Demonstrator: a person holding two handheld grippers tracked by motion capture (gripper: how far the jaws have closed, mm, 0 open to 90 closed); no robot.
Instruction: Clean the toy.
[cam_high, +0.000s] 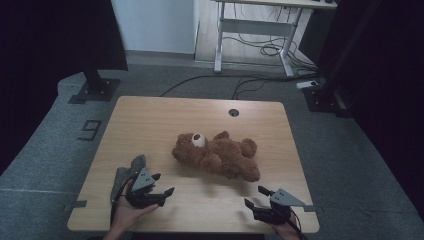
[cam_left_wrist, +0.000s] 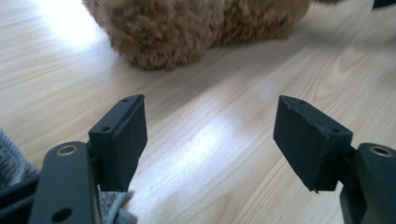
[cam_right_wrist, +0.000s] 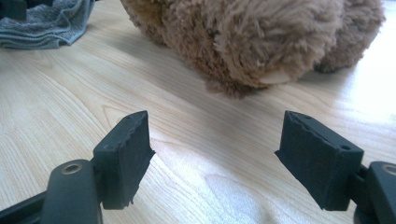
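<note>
Both our black two-jaw grippers, left (cam_high: 159, 196) and right (cam_high: 254, 196), spread empty at the table's near edge. Beyond them the brown plush teddy bear (cam_high: 217, 156) lies lengthwise left to right, about midway between the two.

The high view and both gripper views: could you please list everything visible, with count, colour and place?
teddy bear: one, brown, lying mid-table
cloth: one, grey, crumpled at the table's near left
table: one, light wood, with a dark round hole near its far edge
desk: one, white-legged, on the floor behind, cables under it
left gripper: one, black, jaws open, beside the cloth
right gripper: one, black, jaws open, near the bear
hands: two, at the near edge
</note>
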